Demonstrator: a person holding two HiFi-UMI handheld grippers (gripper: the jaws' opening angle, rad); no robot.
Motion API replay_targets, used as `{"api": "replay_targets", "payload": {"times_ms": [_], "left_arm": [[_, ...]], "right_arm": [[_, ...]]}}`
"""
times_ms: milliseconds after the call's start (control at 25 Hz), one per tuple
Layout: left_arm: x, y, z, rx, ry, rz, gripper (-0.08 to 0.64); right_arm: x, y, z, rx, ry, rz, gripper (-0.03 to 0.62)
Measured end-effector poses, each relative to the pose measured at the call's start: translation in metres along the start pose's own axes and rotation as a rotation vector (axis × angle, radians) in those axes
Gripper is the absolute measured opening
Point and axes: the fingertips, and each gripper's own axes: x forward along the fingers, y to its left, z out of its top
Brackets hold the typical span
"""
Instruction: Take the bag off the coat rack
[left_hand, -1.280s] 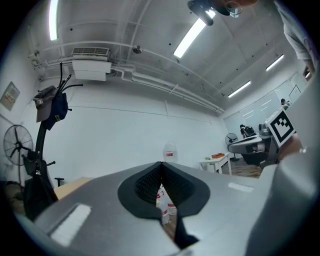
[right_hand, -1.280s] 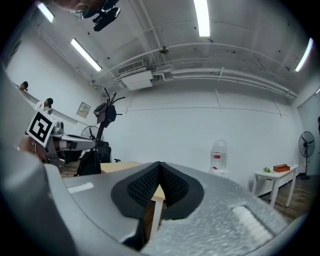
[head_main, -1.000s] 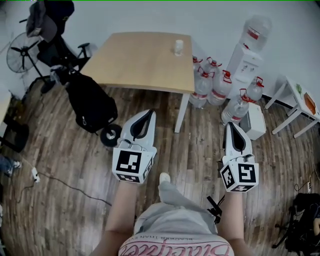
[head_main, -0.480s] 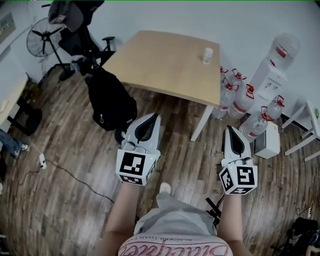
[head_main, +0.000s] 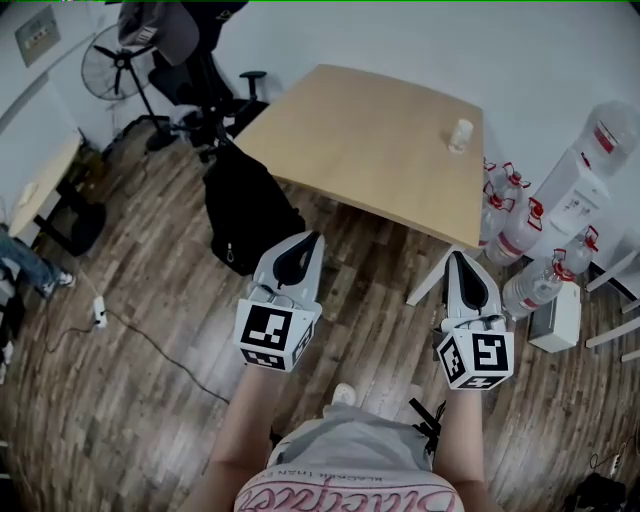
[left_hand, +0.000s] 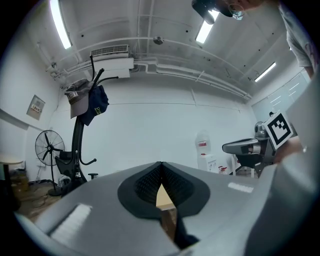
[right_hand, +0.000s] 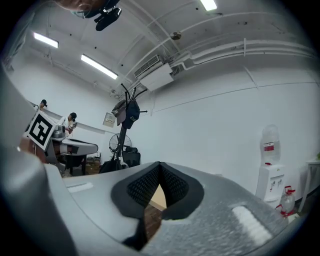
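Dark coat rack (left_hand: 76, 145) stands far left, a grey cap (left_hand: 77, 95) on top. The black bag (head_main: 250, 210) is low beside it, by the wooden table's (head_main: 370, 140) left corner. My left gripper (head_main: 303, 242) and right gripper (head_main: 458, 258) hover closed and empty, apart from the bag. Water bottles (head_main: 522, 288) stand far right.
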Motion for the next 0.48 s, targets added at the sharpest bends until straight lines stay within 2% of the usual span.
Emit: {"api": "replay_targets", "payload": {"times_ms": [240,480], "left_arm": [[0.009,0.04,-0.009,-0.022,0.012,0.051,0.009],[0.002,0.081,-0.021,-0.027,0.044,0.106,0.009]], "right_arm": [[0.04,0.017,-0.004,0.008,0.0,0.06,0.003],[0.071,0.032,-0.01,0.05,0.021,0.082,0.003]]}}
